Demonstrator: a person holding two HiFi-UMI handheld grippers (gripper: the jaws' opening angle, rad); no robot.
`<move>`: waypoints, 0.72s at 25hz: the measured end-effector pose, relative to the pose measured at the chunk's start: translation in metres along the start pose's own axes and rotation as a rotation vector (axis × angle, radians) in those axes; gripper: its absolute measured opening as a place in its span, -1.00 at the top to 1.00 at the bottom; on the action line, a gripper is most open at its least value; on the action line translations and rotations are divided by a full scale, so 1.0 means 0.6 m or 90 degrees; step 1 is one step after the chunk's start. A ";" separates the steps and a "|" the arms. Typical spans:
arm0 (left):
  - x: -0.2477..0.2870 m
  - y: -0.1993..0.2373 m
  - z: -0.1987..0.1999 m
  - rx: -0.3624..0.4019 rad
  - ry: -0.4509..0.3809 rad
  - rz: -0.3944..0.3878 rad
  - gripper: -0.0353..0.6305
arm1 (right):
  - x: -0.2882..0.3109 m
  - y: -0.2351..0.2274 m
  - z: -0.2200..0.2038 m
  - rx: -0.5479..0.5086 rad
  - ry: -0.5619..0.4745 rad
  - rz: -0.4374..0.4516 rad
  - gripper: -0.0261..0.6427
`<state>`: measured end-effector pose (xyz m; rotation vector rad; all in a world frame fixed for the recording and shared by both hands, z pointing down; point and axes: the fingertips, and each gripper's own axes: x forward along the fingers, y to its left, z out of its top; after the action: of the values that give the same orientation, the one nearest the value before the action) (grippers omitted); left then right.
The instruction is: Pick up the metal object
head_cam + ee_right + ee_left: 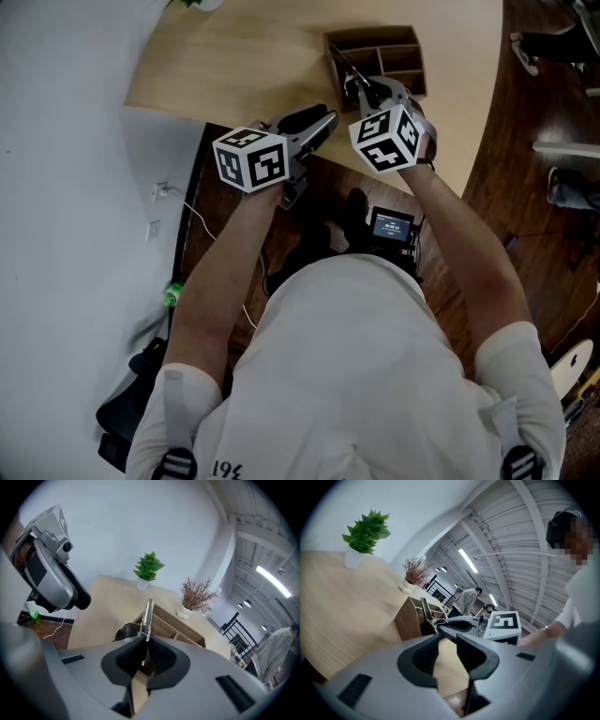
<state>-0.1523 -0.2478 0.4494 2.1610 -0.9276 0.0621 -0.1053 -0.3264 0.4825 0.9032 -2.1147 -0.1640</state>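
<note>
My right gripper view alone shows the right gripper pinching the metal object by its lower end, stem rising at frame centre over the wooden organizer. The left gripper has its jaws spread.

White wall, dark wood floor

Only legible print: "19" plus a cut-off third character on the white shirt, at 7 o'clock in the head view. Small screen at centre: lit, too small to read. Left cube and right cube: square markers, no text.
</note>
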 end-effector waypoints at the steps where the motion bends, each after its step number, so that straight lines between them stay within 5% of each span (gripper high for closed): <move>1: -0.001 -0.001 0.000 0.000 -0.002 0.000 0.60 | -0.002 -0.002 0.000 0.003 -0.003 0.000 0.85; 18: -0.002 -0.009 0.008 0.008 -0.010 -0.004 0.60 | -0.025 -0.015 0.030 0.030 -0.037 0.000 0.89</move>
<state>-0.1508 -0.2478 0.4424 2.1787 -0.9316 0.0480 -0.1074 -0.3267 0.4575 0.9353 -2.1798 -0.1425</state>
